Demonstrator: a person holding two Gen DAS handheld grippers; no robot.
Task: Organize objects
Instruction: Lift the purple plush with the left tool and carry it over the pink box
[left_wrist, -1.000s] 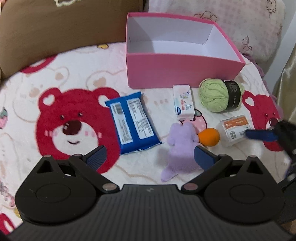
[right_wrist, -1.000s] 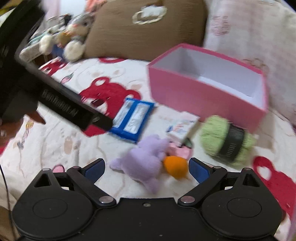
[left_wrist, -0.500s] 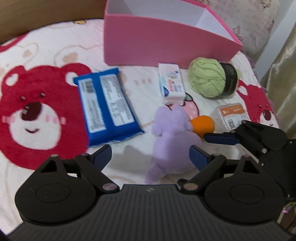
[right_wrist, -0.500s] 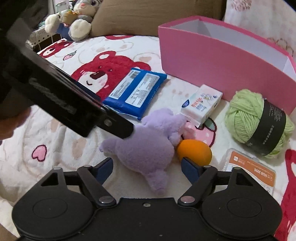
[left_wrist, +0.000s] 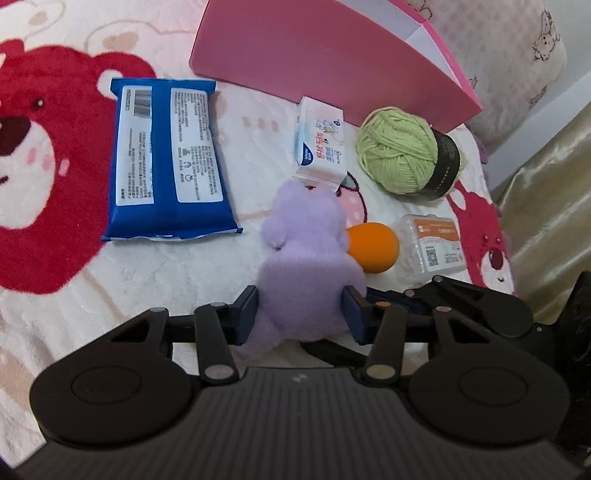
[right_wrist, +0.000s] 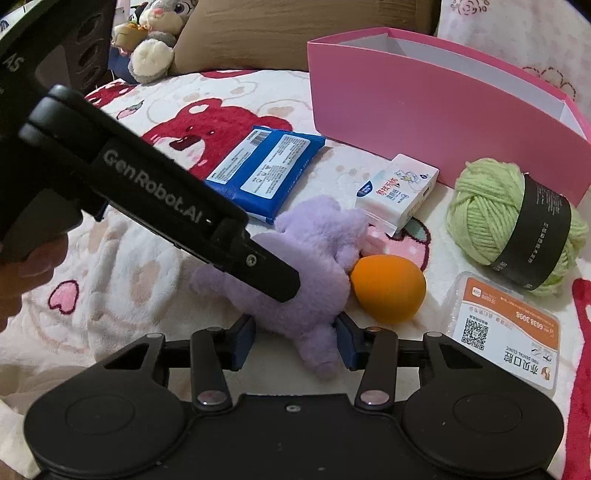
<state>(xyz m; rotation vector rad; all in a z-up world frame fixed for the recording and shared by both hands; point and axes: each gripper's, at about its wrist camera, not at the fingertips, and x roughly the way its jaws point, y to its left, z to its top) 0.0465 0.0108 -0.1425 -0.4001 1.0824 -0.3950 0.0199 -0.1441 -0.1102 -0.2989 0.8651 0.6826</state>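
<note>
A purple plush toy (left_wrist: 306, 266) lies on the bear-print blanket; it also shows in the right wrist view (right_wrist: 310, 266). My left gripper (left_wrist: 301, 314) has its fingers pressed on both sides of the plush body. My right gripper (right_wrist: 295, 336) has its fingers on either side of the plush's lower end. An orange ball (left_wrist: 373, 247) touches the plush; it also shows in the right wrist view (right_wrist: 388, 291). The open pink box (left_wrist: 332, 62) stands behind, also in the right wrist view (right_wrist: 443, 122).
A blue wipes pack (left_wrist: 166, 162), a small white tissue pack (left_wrist: 319, 144), a green yarn ball (left_wrist: 406, 155) and a clear orange-labelled case (left_wrist: 432, 243) lie around the plush. A grey bunny toy (right_wrist: 155, 40) sits by a brown cushion (right_wrist: 295, 33).
Both grippers came down and forward onto the purple plush. Their fingers went from wide open to closed around it.
</note>
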